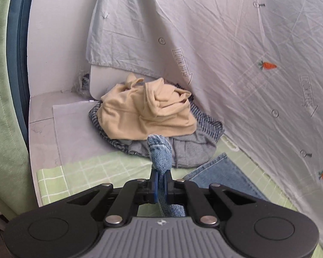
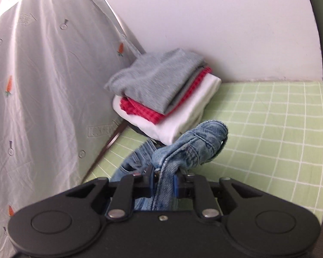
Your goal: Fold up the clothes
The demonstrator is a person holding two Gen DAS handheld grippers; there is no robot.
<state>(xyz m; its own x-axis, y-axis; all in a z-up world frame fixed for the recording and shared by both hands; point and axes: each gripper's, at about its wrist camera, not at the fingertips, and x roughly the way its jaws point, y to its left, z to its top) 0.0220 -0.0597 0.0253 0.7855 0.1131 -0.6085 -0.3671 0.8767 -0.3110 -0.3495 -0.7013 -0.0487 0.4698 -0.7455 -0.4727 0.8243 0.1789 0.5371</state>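
Across the lower frame lies a green checked sheet (image 2: pixel 269 129), with a white carrot-print curtain (image 2: pixel 43 86) at left and a plain wall (image 2: pixel 204 21) behind; folded clothes (image 2: pixel 165 99) sit centre; both the left gripper (image 1: pixel 160 181) and right gripper (image 2: pixel 163 182) clench blue jeans (image 2: pixel 191 148)

Beyond the fingers and to their right, the white curtain (image 1: pixel 236 43) is showing faint outlined arrows lettered "LOOK HERE" (image 1: pixel 180 61). The left gripper (image 1: pixel 160 185) is carrying a small unlettered logo mark on its grey housing.
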